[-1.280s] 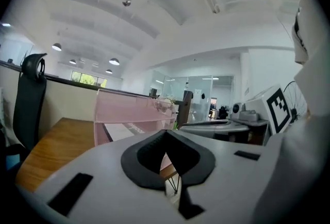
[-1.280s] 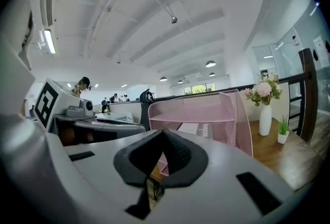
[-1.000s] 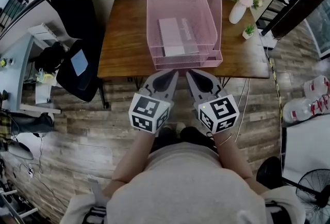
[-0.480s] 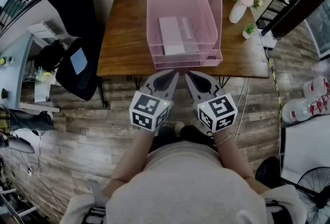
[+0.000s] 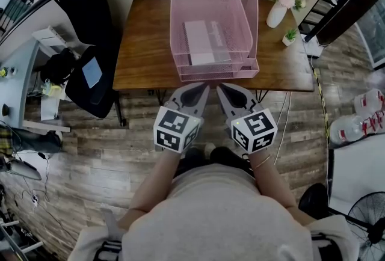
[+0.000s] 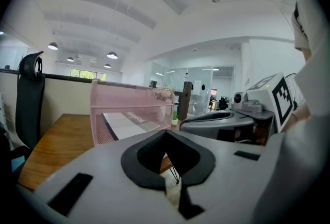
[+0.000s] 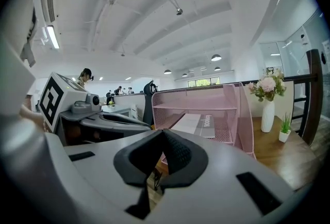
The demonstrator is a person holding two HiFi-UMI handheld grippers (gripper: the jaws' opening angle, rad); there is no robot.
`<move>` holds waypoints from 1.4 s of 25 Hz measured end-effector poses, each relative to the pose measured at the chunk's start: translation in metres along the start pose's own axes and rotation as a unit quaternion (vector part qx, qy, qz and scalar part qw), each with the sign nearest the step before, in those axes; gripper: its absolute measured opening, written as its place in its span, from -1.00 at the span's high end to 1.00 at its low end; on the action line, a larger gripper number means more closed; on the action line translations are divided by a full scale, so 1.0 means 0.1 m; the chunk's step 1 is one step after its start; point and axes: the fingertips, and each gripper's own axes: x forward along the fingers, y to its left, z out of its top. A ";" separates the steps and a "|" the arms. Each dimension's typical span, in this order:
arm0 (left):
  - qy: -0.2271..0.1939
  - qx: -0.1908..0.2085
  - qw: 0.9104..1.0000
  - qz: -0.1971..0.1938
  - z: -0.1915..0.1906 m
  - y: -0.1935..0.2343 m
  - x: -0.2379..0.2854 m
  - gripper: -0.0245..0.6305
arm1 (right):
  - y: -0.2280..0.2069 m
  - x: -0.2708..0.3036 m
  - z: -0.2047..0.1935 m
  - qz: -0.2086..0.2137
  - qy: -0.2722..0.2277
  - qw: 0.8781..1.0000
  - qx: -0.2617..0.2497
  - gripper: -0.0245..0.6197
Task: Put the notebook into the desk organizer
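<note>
Item: grey-and-white notebook (image 5: 201, 42), count one. It lies flat on a tray inside the organizer, toward its left half.
Holder: pink wire-mesh desk organizer (image 5: 219, 72), count one. It stands at the middle of the surface, open front facing near us, so the notebook can slide in from our side.
Surface: brown wooden table (image 5: 147, 43), count one.
Left gripper (image 5: 203, 86): jaws clenched together with nothing between them.
Right gripper (image 5: 221, 86): jaws likewise pressed together and empty.
Gripper placement: we hold the two side by side, just short of the surface's near edge, pointing at the organizer. We judge this a rest pose, since neither is carrying anything.
Task standing: we judge the notebook stowed, with no grip left to make.
Bystanders, far right of the surface: one white vase of pink flowers (image 5: 277, 13) and one small green potted plant (image 5: 290, 36), both well clear of the organizer's front.
Off the surface, left: one black office chair (image 5: 84, 13).
</note>
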 end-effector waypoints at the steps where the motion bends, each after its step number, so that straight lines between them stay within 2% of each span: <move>1: 0.000 -0.001 1.000 -0.001 0.00 -0.01 0.01 0.89 | -0.01 0.00 -0.01 0.000 0.001 1.000 -0.001 0.89; 13: 0.000 -0.013 1.000 0.000 -0.01 0.05 0.03 0.89 | -0.01 0.03 -0.03 0.003 0.007 1.000 0.002 0.89; 18: 0.003 -0.035 0.999 -0.009 -0.06 0.06 0.05 0.89 | -0.02 0.05 -0.05 0.003 0.013 1.000 -0.002 0.89; 25: 0.000 -0.042 0.999 -0.010 -0.06 0.11 0.05 0.89 | -0.01 0.12 -0.08 0.005 0.016 1.000 -0.002 0.89; 35: 0.000 -0.054 0.998 0.012 -0.08 0.22 0.04 0.89 | 0.05 0.18 -0.04 0.010 0.011 1.000 -0.005 0.89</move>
